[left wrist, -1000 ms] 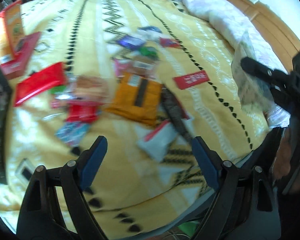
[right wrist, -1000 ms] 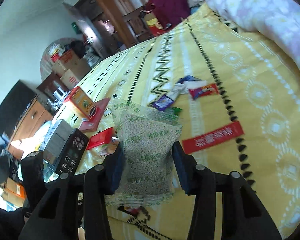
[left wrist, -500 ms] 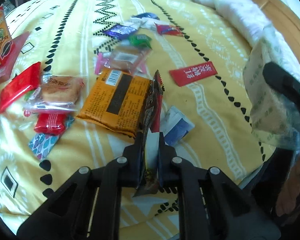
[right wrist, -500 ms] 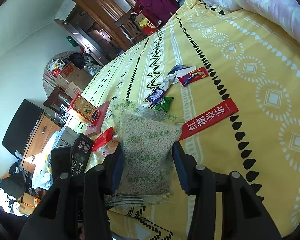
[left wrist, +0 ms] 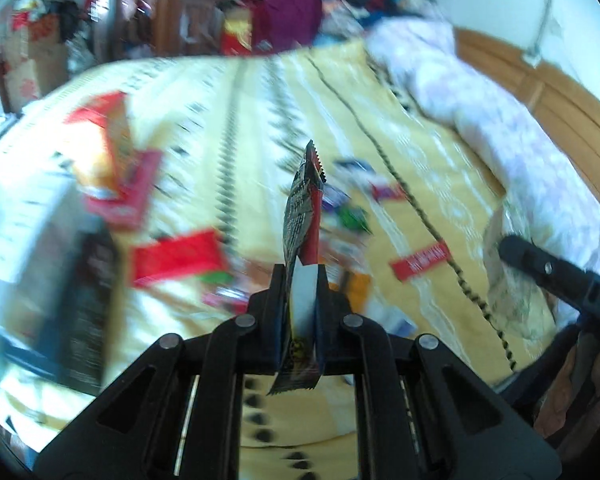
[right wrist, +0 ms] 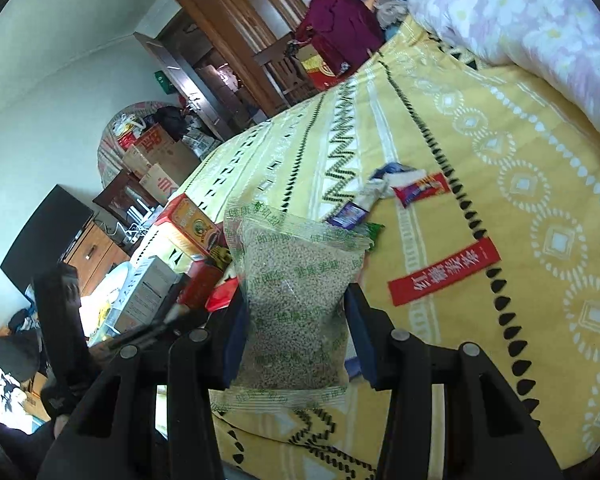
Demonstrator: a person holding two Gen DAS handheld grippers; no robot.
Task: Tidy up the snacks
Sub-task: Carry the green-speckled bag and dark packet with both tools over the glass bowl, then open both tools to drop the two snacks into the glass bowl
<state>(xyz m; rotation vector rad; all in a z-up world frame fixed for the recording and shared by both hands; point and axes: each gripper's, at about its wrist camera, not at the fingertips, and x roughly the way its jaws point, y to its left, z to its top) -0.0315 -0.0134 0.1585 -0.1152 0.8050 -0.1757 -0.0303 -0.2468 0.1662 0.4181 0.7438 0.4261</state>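
Yellow bedspread (left wrist: 260,92) with black zigzag bands fills the left wrist view, blurred by motion. The left gripper (left wrist: 302,280) is clenched on a thin snack packet (left wrist: 303,216), black with print on one face and red on the other; the packet stands on edge, pinched between the two fingers, its serrated tip pointing up and away and its lower end hanging out below them. It is lifted clear of the bed. Beyond it lie smeared shapes: a red packet (left wrist: 176,256), a red-and-orange box (left wrist: 108,160) further left, a small red strip with white writing (left wrist: 420,260) to the right, and a scatter of little wrappers I cannot make out. A pale floral quilt (left wrist: 480,92) is bunched along the far right, against a wooden headboard (left wrist: 560,96). At the right edge one black finger of the other gripper shows against a clear bag.

From the right wrist view things are sharp. The right gripper (right wrist: 296,328) grasps a clear bag of small grey-green grains (right wrist: 296,300) printed with green characters, held upright between its blue-padded fingers, above the near edge of the bed. On the bedspread (right wrist: 520,152) behind lie the red strip (right wrist: 444,276), a red-and-blue wrapper (right wrist: 420,190), a purple one (right wrist: 348,214) and a green one just behind the bag. To the left, the orange box (right wrist: 188,224) sits near the bed's edge.
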